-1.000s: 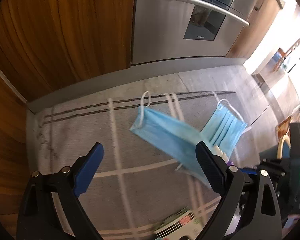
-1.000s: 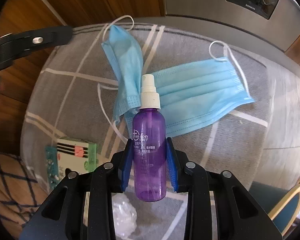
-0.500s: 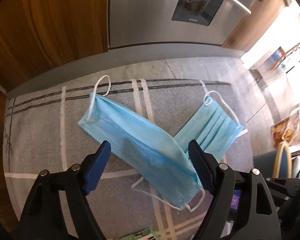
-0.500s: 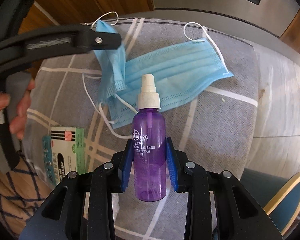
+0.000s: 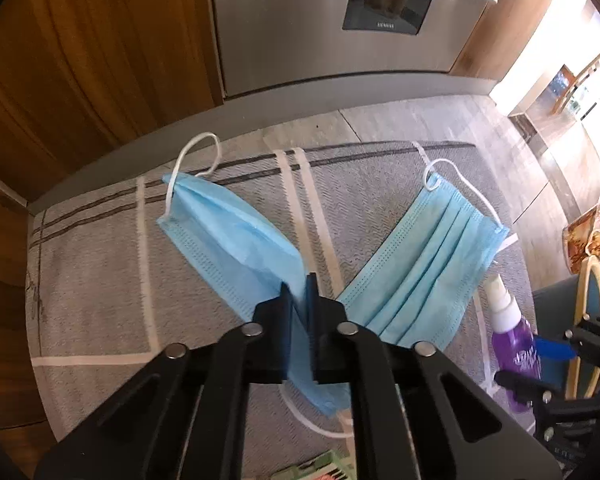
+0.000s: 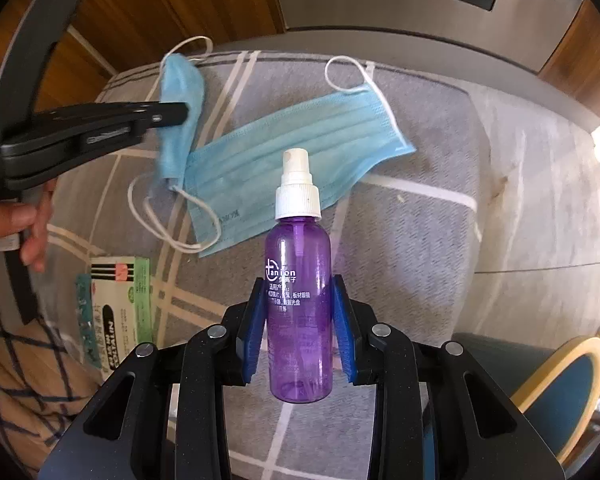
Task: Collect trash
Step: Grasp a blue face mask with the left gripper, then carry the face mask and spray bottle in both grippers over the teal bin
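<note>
Left tongs [image 5: 299,294] are pinched on the floppy, featherlight mask [image 5: 236,236] mid-fold over the rug [image 5: 92,280], right tongs [image 6: 299,320] clamped around the stiff, slick-looking spray bottle [image 6: 299,280].

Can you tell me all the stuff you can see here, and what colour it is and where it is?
folded face mask: 1, light blue, over the rug, pinched in the left gripper
flat face mask: 1, light blue, flat on the rug
spray bottle: 1, purple with white top, in the right gripper
green box: 1, green and white, on the rug's near left
rug: 1, grey with pale stripes, on the floor
fridge: 1, steel, behind the rug
chair: 1, teal with yellow rim, far right
left gripper: 1, black, blue pads
right gripper: 1, black, blue pads
</note>
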Motion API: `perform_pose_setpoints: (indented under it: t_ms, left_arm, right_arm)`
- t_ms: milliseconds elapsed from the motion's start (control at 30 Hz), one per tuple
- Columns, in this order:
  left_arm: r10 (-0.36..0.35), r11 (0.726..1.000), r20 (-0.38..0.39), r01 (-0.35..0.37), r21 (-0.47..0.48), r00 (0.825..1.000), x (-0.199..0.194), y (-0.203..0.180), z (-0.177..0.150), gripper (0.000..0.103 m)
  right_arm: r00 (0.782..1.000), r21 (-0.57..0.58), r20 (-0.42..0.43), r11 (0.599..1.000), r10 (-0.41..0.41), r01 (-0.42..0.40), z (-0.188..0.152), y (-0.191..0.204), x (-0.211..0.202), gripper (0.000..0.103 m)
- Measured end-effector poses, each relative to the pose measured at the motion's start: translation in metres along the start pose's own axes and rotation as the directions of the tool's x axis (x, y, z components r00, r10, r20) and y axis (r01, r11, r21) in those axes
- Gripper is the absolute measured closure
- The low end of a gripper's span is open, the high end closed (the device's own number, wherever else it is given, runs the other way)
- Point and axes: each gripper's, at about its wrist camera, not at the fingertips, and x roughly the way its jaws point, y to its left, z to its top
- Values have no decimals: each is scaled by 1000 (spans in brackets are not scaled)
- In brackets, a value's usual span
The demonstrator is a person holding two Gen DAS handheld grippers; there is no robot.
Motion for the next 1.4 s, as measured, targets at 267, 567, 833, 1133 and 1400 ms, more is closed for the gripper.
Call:
perform_pose_setpoints:
  t_ms: [267,567,833,1133,1400]
  left_arm:
    - [-17,1000,93,17,0,995,-47,4,-9,99]
    - [-57,993,246,29,114,968,-111,-23,-25,99]
    - [-119,977,314,55,205,942,-146,-47,-36,99]
    - [-231,929,343,102,355,910,-159,-101,-39,99]
    - [-302,880,350,118,459,887,-162,-140,-51,99]
  right_arm:
    - [997,4,60,999,-44,44,-3,6,-26,70]
    - [978,36,155,990,-139,135,-12,4,-67,70]
    - [948,194,261,972,-183,134,-30,-27,-114,70]
    - [890,480,320,866,-324,142,-82,-91,-165,70]
    - [866,664,301,740,-398,109,-135,-140,-187,70]
